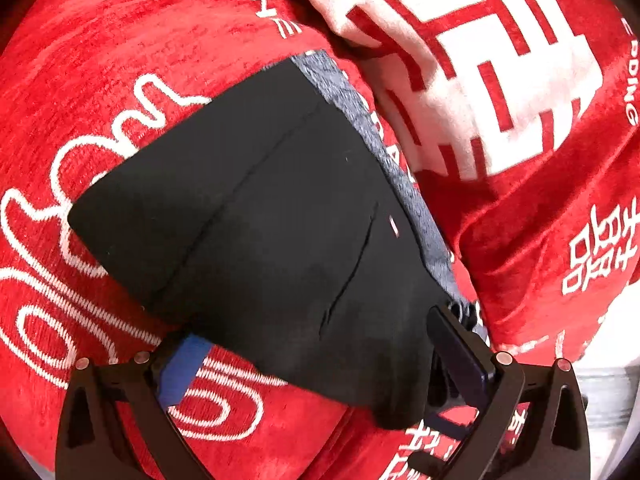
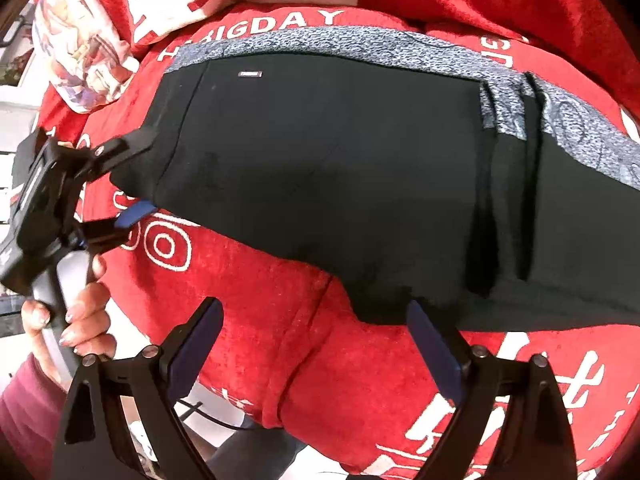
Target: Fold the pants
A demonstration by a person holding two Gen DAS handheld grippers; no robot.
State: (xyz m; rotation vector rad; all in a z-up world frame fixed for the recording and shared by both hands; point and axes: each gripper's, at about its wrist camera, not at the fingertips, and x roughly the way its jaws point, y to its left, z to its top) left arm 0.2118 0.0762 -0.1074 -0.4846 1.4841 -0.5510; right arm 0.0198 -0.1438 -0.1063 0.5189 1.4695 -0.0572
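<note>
The black pants (image 1: 272, 208) with a grey speckled waistband (image 1: 360, 120) lie folded on a red blanket. My left gripper (image 1: 316, 356) is open, its jaws straddling the near corner of the pants, one blue pad (image 1: 180, 372) below the cloth. In the right wrist view the pants (image 2: 328, 168) spread across the middle, waistband (image 2: 360, 46) at the far side. My left gripper (image 2: 138, 172) shows at the pants' left end, jaws either side of the edge. My right gripper (image 2: 316, 348) is open and empty just before the pants' near edge.
A red blanket (image 1: 120, 60) with white lettering covers the surface. A red-and-white patterned cover (image 1: 480, 60) lies bunched at the far side. A printed pillow (image 2: 80, 52) sits at the far left. The blanket edge drops off near a cable (image 2: 208, 416).
</note>
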